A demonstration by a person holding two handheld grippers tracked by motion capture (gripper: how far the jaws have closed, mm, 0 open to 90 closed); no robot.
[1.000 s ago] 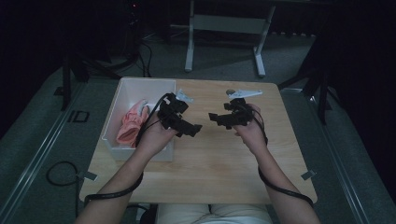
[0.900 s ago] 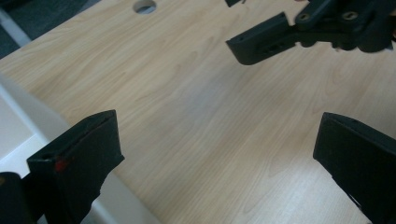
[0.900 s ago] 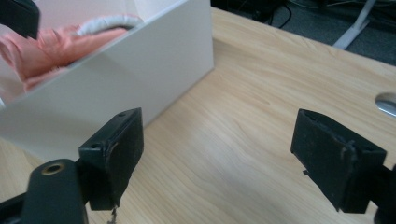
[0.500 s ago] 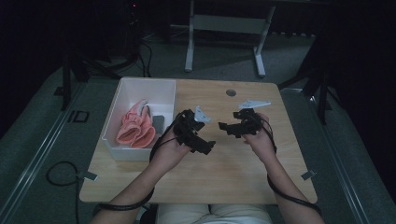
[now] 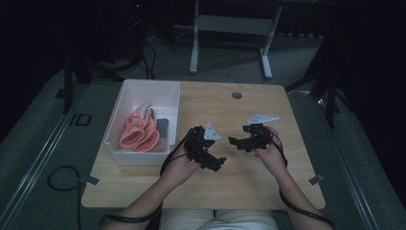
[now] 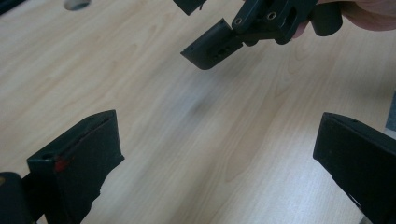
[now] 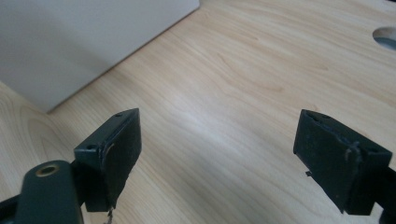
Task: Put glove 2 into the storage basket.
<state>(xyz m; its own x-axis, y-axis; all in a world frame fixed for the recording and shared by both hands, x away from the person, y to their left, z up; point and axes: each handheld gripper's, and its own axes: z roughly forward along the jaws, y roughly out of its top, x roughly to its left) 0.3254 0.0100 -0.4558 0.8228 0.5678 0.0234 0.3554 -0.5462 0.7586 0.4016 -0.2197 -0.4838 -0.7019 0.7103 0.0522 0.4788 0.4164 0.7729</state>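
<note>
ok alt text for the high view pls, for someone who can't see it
A person's hands hold the left tongs and right tongs open and empty over the middle of a wooden table, tips angled toward each other. At the table's left a white bin holds pink gloves.

A dark item [image 5: 162,127] lies half hidden behind pink cloth [image 5: 139,132].
</note>
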